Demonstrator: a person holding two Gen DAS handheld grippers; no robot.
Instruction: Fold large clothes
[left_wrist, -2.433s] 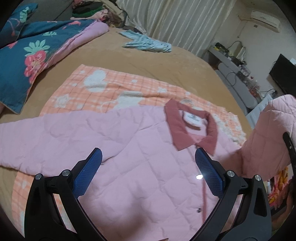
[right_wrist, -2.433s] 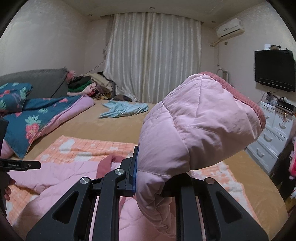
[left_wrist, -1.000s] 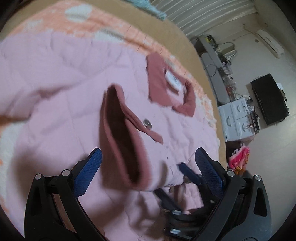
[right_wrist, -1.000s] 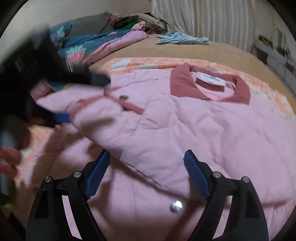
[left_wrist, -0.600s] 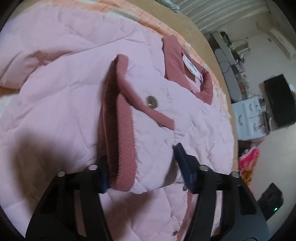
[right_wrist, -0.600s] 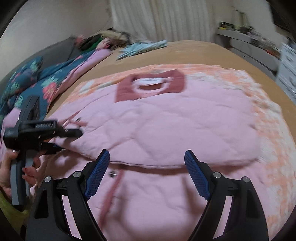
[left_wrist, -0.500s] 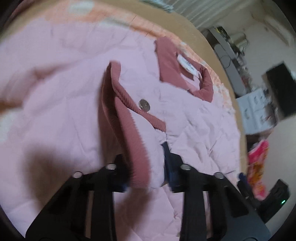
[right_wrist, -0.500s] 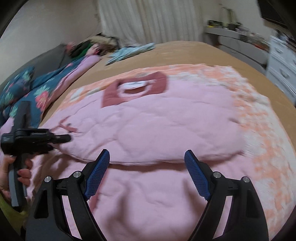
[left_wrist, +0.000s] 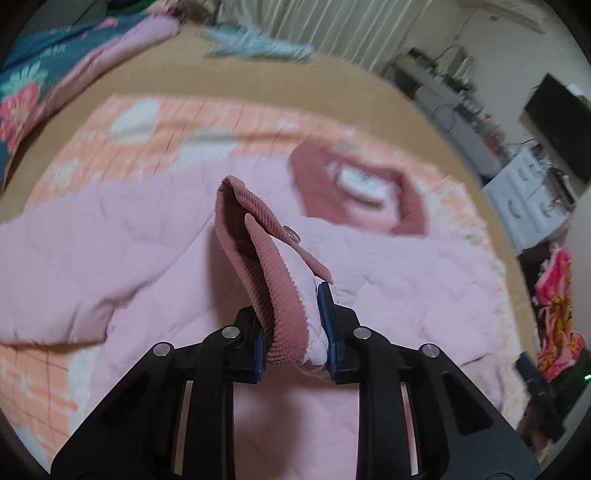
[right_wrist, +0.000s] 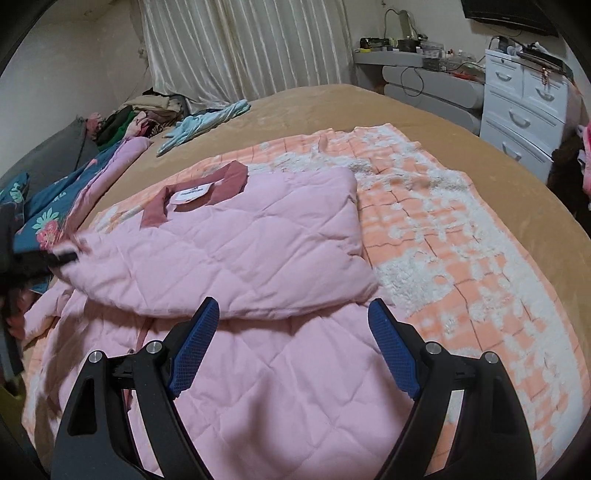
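Tan bed cover (right_wrist: 332, 107) beneath an orange-and-white checked blanket (right_wrist: 461, 236). A floral blue quilt (right_wrist: 48, 206), a light blue garment (right_wrist: 207, 122) and a heap of clothes (right_wrist: 147, 110) lie toward the pleated curtain (right_wrist: 243, 48). White drawer unit (right_wrist: 524, 107) and a dark screen (left_wrist: 561, 122) stand beside the bed.

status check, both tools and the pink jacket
Left tool just closed on sleeve cuff. Right tool open, empty, above pink jacket. Nothing in the way.

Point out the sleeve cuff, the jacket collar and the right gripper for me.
sleeve cuff (left_wrist: 275, 291), left wrist view, ribbed band.
jacket collar (right_wrist: 232, 177), right wrist view, right flap.
right gripper (right_wrist: 291, 345), right wrist view, between fingertips.
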